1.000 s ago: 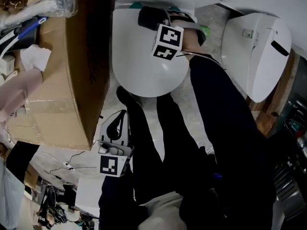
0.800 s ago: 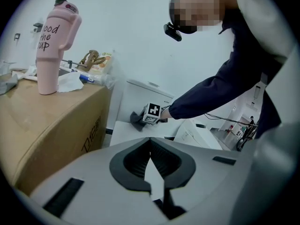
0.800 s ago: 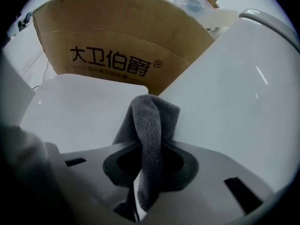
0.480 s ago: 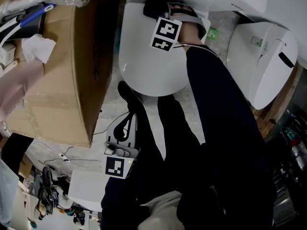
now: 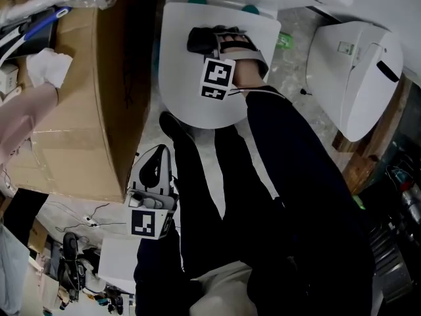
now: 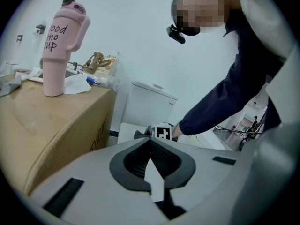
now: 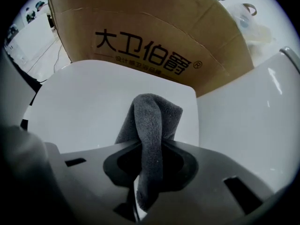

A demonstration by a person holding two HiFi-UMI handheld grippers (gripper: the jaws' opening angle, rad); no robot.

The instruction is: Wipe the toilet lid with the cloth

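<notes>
The white toilet lid (image 5: 191, 101) lies closed, its seat end toward me. My right gripper (image 5: 212, 41) rests over the lid's middle, shut on a dark grey cloth (image 5: 199, 39) that presses on the lid. In the right gripper view the cloth (image 7: 152, 118) stands folded between the jaws of the right gripper (image 7: 151, 146), above the lid (image 7: 84, 102). My left gripper (image 5: 158, 162) hangs low beside my leg, away from the toilet. Its jaws meet with nothing between them, left gripper (image 6: 151, 140), and it looks toward the lid (image 6: 129, 131).
A big cardboard box (image 5: 72, 110) stands tight against the toilet's left side, with a pink tumbler (image 6: 61, 46) and clutter on top. The cistern (image 6: 150, 104) rises behind the lid. A second white toilet (image 5: 355, 71) lies at the right. Cables (image 5: 85, 226) trail on the floor.
My right gripper has slid with the cloth from the lid's back edge by the cistern toward its middle. The left gripper has stayed low by my leg.
</notes>
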